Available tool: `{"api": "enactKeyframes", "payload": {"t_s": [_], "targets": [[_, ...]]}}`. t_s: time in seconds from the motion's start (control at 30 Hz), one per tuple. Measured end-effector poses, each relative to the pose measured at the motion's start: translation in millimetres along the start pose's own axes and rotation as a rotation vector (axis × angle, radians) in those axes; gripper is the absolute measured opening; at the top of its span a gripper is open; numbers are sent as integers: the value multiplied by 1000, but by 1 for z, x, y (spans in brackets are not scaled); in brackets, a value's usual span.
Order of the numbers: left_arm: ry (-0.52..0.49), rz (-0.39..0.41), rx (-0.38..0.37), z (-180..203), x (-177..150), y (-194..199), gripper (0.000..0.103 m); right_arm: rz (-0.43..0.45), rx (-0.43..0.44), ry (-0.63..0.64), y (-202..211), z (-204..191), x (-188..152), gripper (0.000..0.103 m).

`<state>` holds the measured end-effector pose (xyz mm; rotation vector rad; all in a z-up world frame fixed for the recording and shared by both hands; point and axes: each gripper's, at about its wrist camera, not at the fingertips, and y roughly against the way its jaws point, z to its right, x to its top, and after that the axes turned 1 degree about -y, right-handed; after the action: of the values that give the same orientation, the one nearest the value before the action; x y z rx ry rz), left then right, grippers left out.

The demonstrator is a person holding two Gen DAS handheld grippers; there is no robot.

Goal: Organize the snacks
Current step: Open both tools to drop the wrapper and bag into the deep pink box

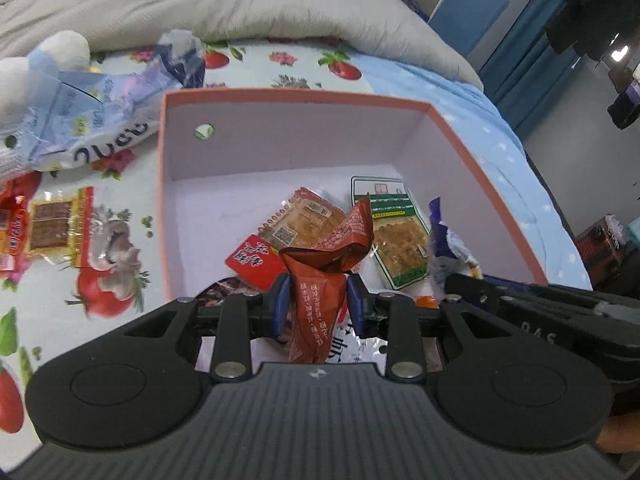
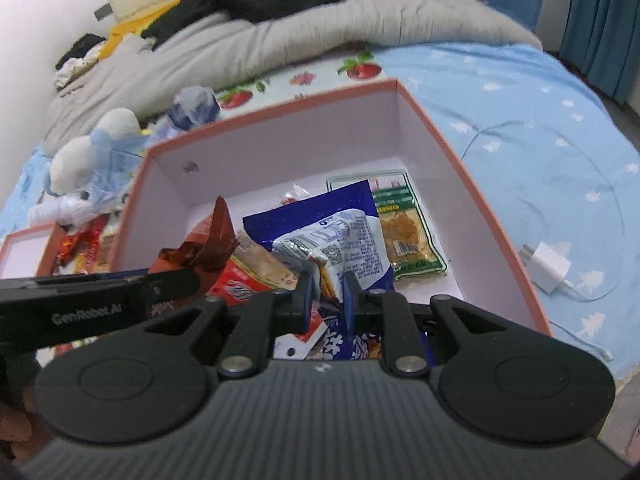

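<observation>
A pink-rimmed box with white walls stands open on the bed; it also shows in the right wrist view. My left gripper is shut on a red-brown snack packet held over the box's near side. My right gripper is shut on a blue and white snack bag over the box. On the box floor lie a green-edged packet, an orange tofu packet and a red packet. The left gripper with its packet shows at left in the right wrist view.
Loose snack packets and a blue plastic bag lie left of the box on the fruit-print sheet. A plush toy, a grey duvet and a white charger with cable surround it. A small pink box sits far left.
</observation>
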<state>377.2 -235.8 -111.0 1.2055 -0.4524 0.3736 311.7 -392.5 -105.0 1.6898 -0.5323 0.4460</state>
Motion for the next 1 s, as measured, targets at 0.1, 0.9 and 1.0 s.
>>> {"api": "enactKeyframes", "payload": {"t_s": [0.1,0.9,1.0], "targets": [[-1,-21,-13,0,0,-15,35,-20,4,-32,-13,8,0,21],[-66,128,-19,11,-26,91,53,80,33,-63,66,-10,-23,41],[-65,157,-12,13,-39,117,53,106,45,-46,85,-19,-30,41]]}}
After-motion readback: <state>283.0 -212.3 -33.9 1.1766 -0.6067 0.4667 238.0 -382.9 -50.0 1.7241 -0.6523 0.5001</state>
